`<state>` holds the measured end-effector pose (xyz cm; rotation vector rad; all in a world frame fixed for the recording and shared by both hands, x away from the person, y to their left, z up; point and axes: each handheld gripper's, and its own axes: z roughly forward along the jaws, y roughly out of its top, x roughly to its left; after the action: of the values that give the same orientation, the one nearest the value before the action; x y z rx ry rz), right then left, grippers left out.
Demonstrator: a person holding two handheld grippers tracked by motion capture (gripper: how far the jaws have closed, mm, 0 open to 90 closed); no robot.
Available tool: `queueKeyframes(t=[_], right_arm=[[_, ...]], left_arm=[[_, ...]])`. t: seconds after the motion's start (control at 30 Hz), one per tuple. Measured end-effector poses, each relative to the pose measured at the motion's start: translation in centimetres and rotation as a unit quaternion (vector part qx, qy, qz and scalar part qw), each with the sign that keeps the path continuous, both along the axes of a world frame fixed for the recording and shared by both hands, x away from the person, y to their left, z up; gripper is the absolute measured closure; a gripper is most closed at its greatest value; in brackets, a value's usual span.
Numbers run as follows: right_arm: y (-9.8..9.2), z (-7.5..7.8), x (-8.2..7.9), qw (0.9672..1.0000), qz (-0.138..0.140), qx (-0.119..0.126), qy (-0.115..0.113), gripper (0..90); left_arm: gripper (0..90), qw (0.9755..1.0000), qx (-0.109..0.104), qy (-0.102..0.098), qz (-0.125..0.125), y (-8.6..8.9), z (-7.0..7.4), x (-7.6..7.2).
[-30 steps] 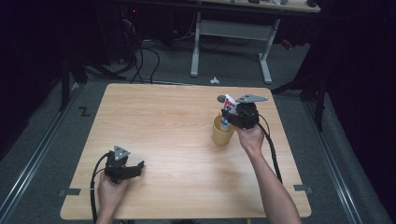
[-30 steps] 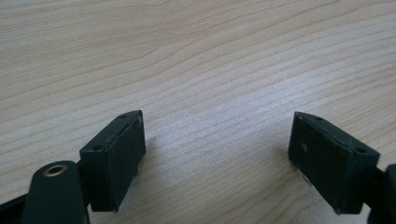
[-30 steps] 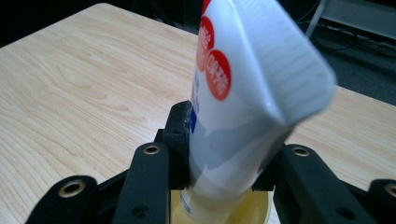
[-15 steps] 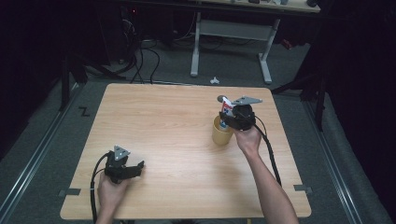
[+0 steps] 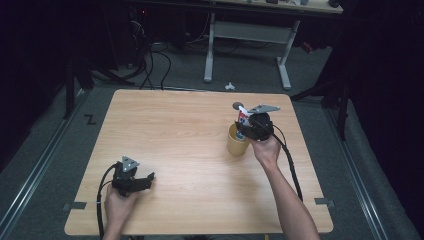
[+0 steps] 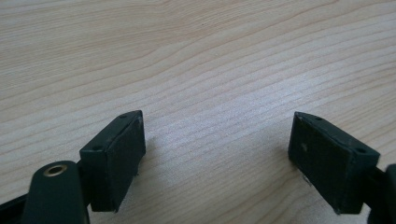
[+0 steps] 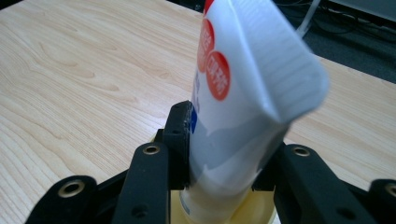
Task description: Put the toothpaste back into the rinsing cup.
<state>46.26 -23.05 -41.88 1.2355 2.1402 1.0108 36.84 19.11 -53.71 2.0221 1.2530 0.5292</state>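
Over the yellow cup (image 5: 236,142), at the table's (image 5: 180,130) right side, the white tube (image 7: 243,93) sits a little lower than a second ago, its bottom end apparently now inside the rim. It stands nearly upright, crimped end up, with red dots and blue print. The right gripper (image 5: 248,126) clamps its middle. Well apart, the left gripper (image 6: 217,154) rests unmoved, jaws spread wide on bare wood.

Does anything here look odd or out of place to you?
Nothing is spilled or broken. The one oddity: a white tube stands crimped end up in the yellow cup, its sides squeezed in by the right hand-held gripper. The left hand-held gripper rests open on the bare table.
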Motion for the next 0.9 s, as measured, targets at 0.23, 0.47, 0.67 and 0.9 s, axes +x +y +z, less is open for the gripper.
queueKeyframes(t=[0.23,0.47,0.67,0.9], right_arm=[[0.2,-0.6,0.2,1.0,-0.001,0.002,0.009,66.3],[0.5,-1.0,0.5,0.9999,-0.005,-0.003,0.013,66.1],[0.5,-1.2,0.6,0.9999,-0.007,-0.004,0.015,66.0],[0.7,-1.6,0.8,0.9997,-0.008,-0.007,0.02,65.9]], left_arm=[[19.3,1.0,0.0,0.0,0.0,0.0,0.0,0.0],[19.3,1.0,0.0,0.0,0.0,0.0,0.0,0.0],[19.3,1.0,0.0,0.0,0.0,0.0,0.0,0.0],[19.3,1.0,0.0,0.0,0.0,0.0,0.0,0.0]])
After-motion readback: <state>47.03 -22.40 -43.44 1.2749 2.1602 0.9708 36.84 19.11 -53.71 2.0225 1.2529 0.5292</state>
